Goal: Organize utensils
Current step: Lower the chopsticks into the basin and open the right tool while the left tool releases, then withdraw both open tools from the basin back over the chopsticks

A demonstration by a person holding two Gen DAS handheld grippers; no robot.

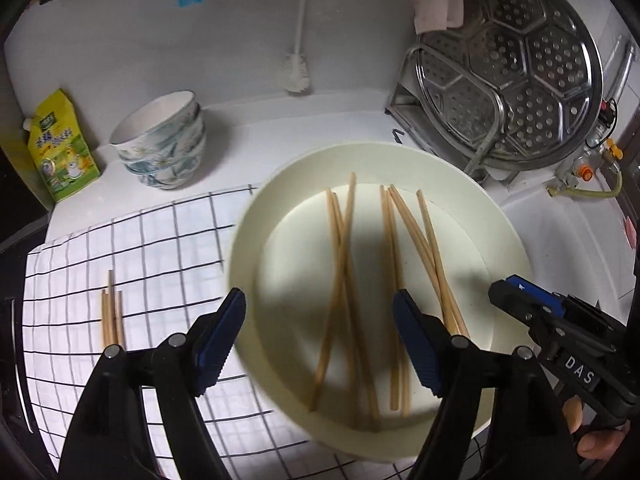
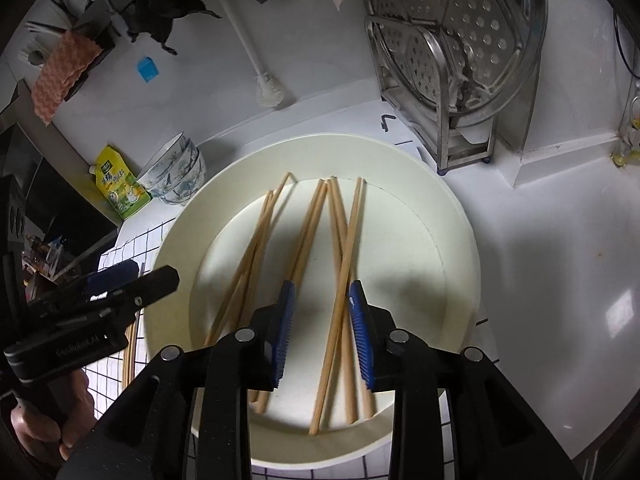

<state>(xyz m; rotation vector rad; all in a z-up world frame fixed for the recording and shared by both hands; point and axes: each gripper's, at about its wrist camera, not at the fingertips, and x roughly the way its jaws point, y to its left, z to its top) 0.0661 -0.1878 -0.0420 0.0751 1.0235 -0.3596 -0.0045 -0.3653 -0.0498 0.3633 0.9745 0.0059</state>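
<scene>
A cream round basin holds several loose wooden chopsticks. A few more chopsticks lie side by side on the checked cloth to the left. My left gripper is open over the basin's left rim, holding nothing. My right gripper is open just above the chopsticks in the basin, its jaws on either side of one chopstick without closing on it. The right gripper also shows in the left wrist view, and the left gripper in the right wrist view.
Stacked patterned bowls and a yellow-green pouch stand at the back left. A steel rack with a perforated steamer plate stands at the back right. A white brush leans on the wall.
</scene>
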